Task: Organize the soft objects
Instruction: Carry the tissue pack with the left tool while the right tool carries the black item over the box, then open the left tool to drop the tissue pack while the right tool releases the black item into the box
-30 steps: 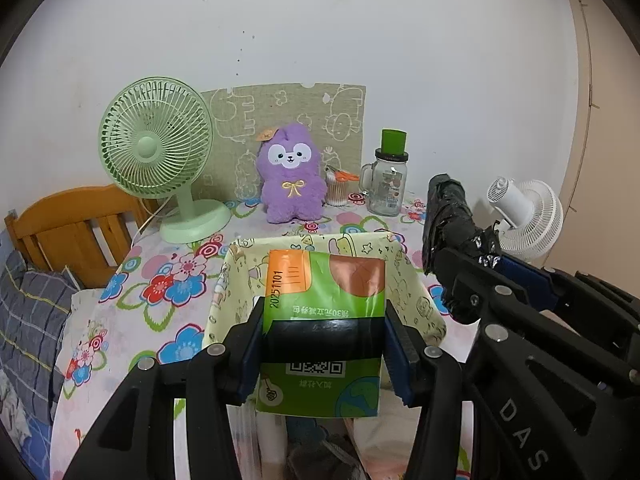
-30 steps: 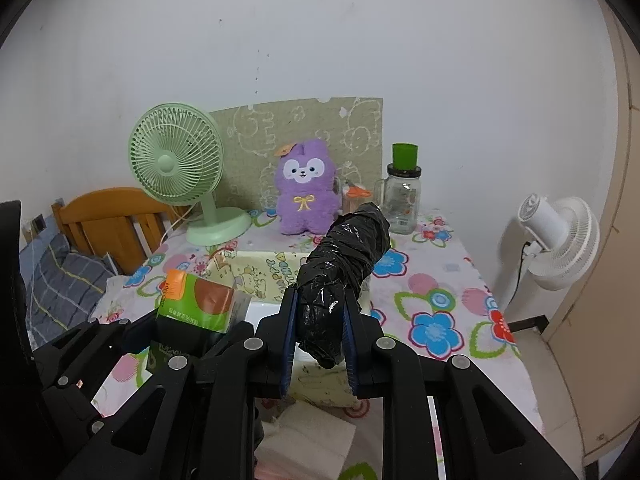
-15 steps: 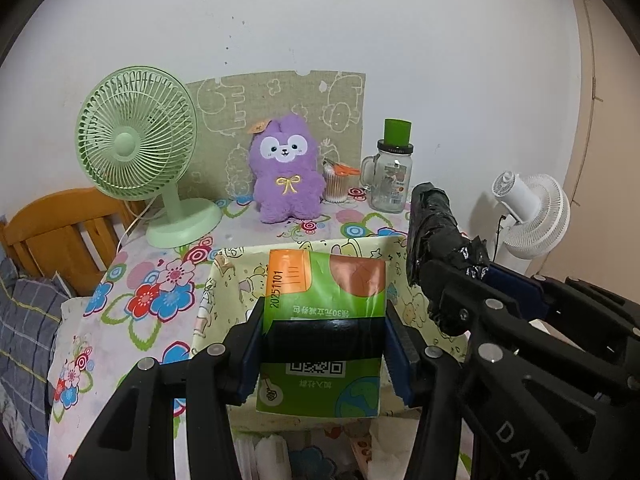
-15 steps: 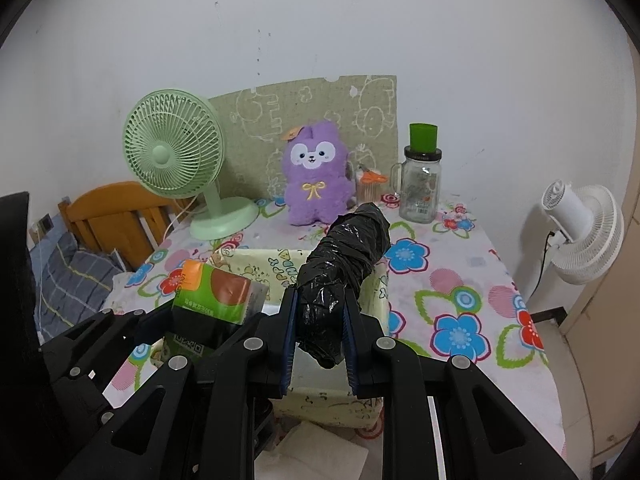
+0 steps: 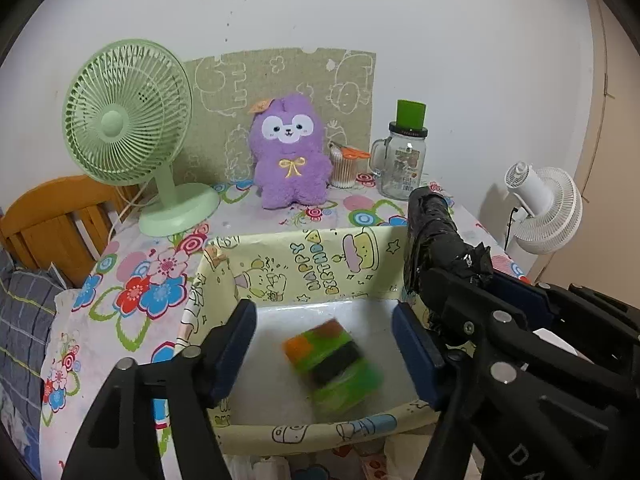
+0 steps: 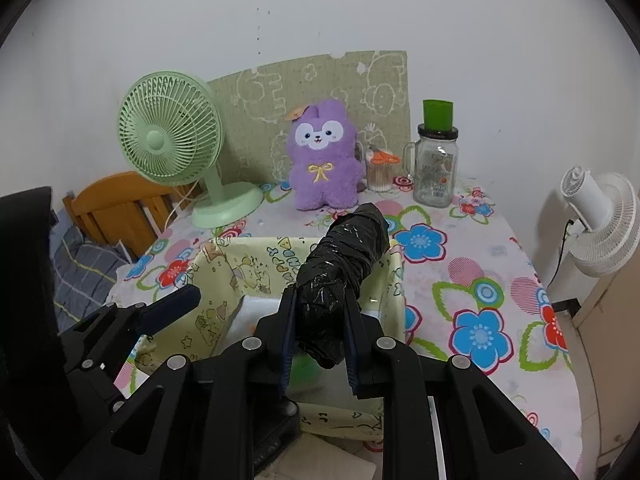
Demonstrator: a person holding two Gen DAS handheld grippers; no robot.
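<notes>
Green and orange, blurred with motion, the tissue pack (image 5: 333, 360) sits inside the fabric bin (image 5: 304, 264), on its white floor, near the front wall! The left gripper (image 5: 324, 354) hangs right above that bin, jaws spread wide and gripping nothing, the pack showing between them but well below and not touched.

Over on the bin's right edge, the right gripper (image 6: 318, 334) has its jaws clamped tight on the black plastic-wrapped roll (image 6: 340, 268), which juts forward and upward over the bin's right wall. From the right wrist view, a sliver of green peeks out beneath that roll, down inside the bin.

Behind the bin, on the flowered surface (image 6: 472, 280), the purple plush toy (image 5: 289, 152) sits upright against a patterned board. To the left of the bin's far corner stands the green desk fan (image 5: 128, 136); back and to the right of the bin there's a glass jar with a green lid (image 5: 403, 160). A white fan (image 5: 544, 208) stands off the surface, well right of the bin.
</notes>
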